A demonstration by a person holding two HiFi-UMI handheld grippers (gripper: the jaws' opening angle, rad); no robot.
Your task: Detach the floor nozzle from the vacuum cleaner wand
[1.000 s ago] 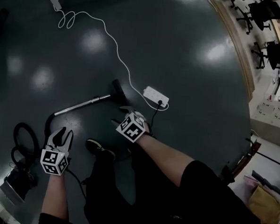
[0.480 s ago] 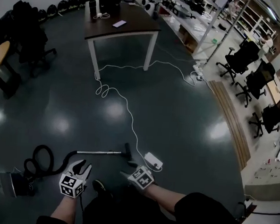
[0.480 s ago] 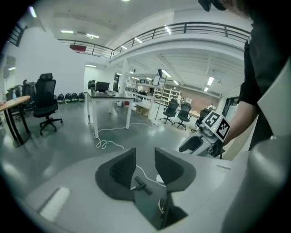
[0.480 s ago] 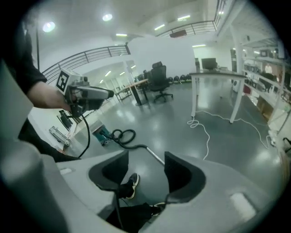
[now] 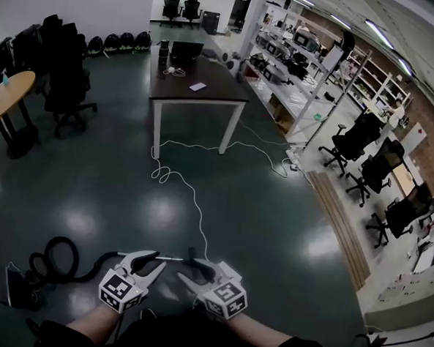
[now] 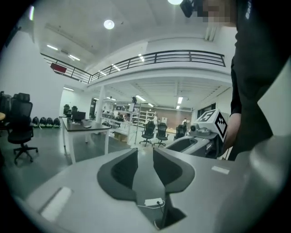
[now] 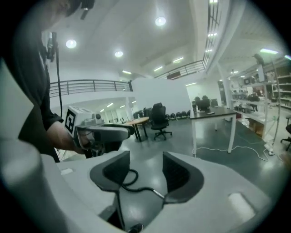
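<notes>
Floor nozzle (image 5: 191, 253) and wand (image 5: 169, 258) lie together on the dark floor (image 5: 259, 208).

Glossy dark floor (image 5: 273, 209), shiny metal wand (image 5: 168, 258), matt black hose (image 5: 56, 259), smooth dark brown tabletop (image 5: 200, 84).

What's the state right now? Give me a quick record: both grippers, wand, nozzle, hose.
left gripper: open, empty; jaws have just been closing a little
right gripper: open, empty
wand: lying on the floor, beyond both grippers
nozzle: dark piece at the wand's end; joint too small to judge
hose: looped on the floor at left
contact: neither gripper touches wand or nozzle
</notes>
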